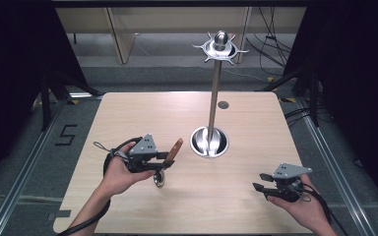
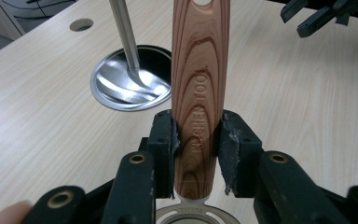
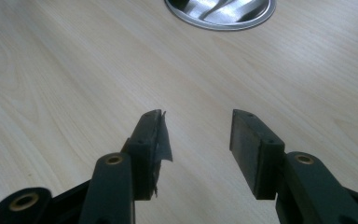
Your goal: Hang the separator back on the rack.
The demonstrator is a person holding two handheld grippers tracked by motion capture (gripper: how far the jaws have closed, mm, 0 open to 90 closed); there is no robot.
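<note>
A kitchen utensil with a wooden handle point(image 2: 198, 88) point(image 1: 176, 148) and a metal head point(image 1: 159, 179) is held by my left gripper point(image 1: 166, 163) point(image 2: 197, 140), whose jaws are shut on the lower part of the handle. The handle points up and to the right, the metal head hangs just above the table at front left. A steel hanging stand point(image 1: 215, 93) rises from a round base point(image 1: 209, 142) point(image 2: 130, 79) at the table's middle, with a hooked ring point(image 1: 220, 48) on top. My right gripper point(image 1: 259, 181) point(image 3: 196, 135) hovers open over the front right of the table, nothing between its jaws.
The light wooden table point(image 1: 128, 118) has a small round hole point(image 1: 223, 104) point(image 2: 81, 24) behind the stand. The stand's base rim point(image 3: 223, 21) lies ahead of my right gripper. Black curtains and floor rails flank the table; cables lie on the floor at the back right.
</note>
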